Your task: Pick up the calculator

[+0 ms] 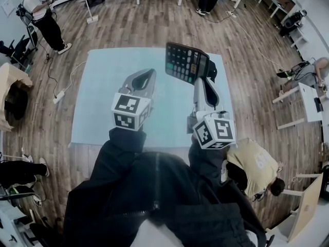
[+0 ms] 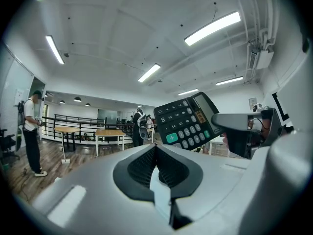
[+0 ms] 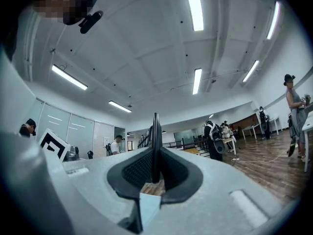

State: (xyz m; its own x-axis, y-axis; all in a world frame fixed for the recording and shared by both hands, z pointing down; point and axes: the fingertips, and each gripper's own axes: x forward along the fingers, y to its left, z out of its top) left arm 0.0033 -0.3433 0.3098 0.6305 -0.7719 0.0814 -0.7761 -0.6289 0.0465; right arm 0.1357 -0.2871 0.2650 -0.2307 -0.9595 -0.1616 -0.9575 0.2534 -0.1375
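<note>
Black calculator, green "+" key

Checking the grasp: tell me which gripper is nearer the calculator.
Right. The right gripper is shut on the calculator, holding it by its edge above the table. The left gripper is shut and empty, off to the calculator's left without touching it.

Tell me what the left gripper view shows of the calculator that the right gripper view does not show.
Only the left gripper view shows the calculator face-on, with keys and display; the left gripper is shut and empty. Only the right gripper view shows it edge-on, a thin dark line clamped in the right gripper. Both show the calculator and ceiling lights.
</note>
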